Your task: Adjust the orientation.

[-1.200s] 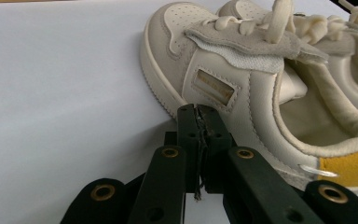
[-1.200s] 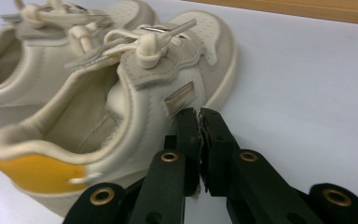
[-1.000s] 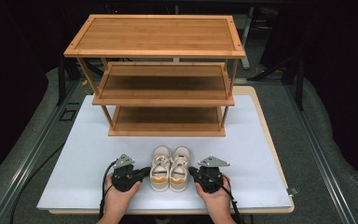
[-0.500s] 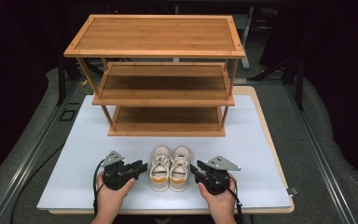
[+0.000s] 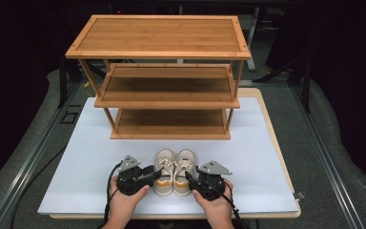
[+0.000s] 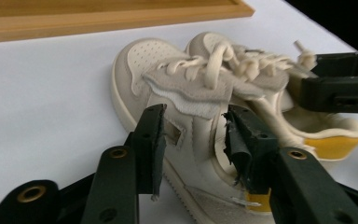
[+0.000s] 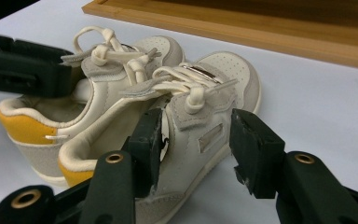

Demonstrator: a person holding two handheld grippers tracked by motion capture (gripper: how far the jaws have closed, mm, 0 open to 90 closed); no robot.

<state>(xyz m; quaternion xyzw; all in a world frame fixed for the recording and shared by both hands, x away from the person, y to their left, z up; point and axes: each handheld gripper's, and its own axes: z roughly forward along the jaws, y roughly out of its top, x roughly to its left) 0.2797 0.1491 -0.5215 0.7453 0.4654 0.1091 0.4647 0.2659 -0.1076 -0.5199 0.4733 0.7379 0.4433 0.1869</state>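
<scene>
The two little shoes [image 5: 174,171] are cream with grey patches, cream laces and yellow heels. The toes have tiny dots. The shelf [image 5: 159,76] is warm brown wood with thin stripes. The table top [image 5: 81,157] is white with a light wood edge. Both grippers are black, with grey plates on top.

Two small cream shoes: a left shoe [image 5: 164,171] and a right shoe [image 5: 184,171], side by side as one pair. One wooden rack [image 5: 162,71] with three shelves. One white counter [image 5: 267,157] under them all. Two grippers, the left gripper [image 5: 148,174] and the right gripper [image 5: 190,177], each with two black fingers [image 6: 149,144], one in each of a person's two hands.
</scene>
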